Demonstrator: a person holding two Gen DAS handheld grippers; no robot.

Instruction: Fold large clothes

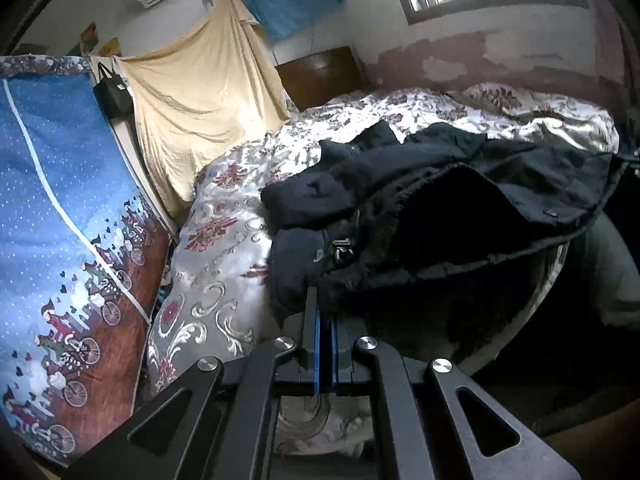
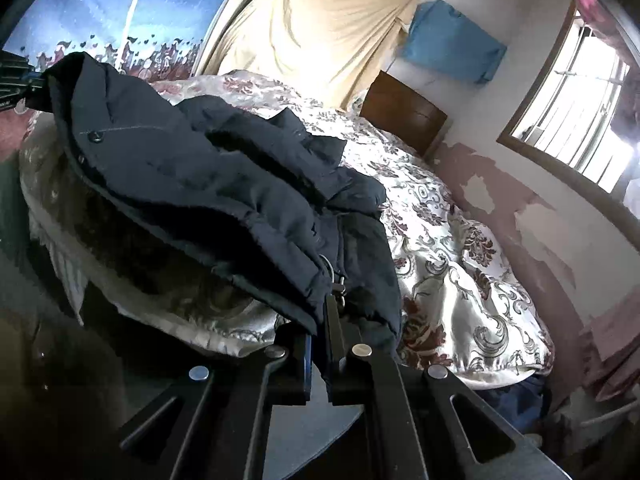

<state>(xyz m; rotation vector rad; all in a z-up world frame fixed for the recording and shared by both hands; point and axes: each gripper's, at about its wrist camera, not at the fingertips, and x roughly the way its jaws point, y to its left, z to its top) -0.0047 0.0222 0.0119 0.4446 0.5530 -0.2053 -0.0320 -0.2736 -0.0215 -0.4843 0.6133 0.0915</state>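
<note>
While the dark navy coat (image 1: 460, 184) sprawls across the near end of the bed (image 1: 224, 264), both tools have a bite of it. Left hand-held gripper (image 1: 324, 300) has its fingers pressed almost together, blue pads nearly meeting, pinching the coat's hem right by a small metal toggle (image 1: 342, 248); the bulk of the garment rises ahead and to the right of it, furry lining showing. Over on the other side, the right hand-held gripper (image 2: 326, 312) is likewise clamped narrow on the coat (image 2: 224, 184), dark fabric draped over and between its fingers, a cord ring (image 2: 334, 272) just beyond the tips. From that view the coat is lifted off the floral bedspread (image 2: 460, 272), stretching away to the upper left, where the left tool (image 2: 16, 80) grips the far corner. Behind it a cream sheet (image 2: 320, 32) hangs on the wall.
</note>
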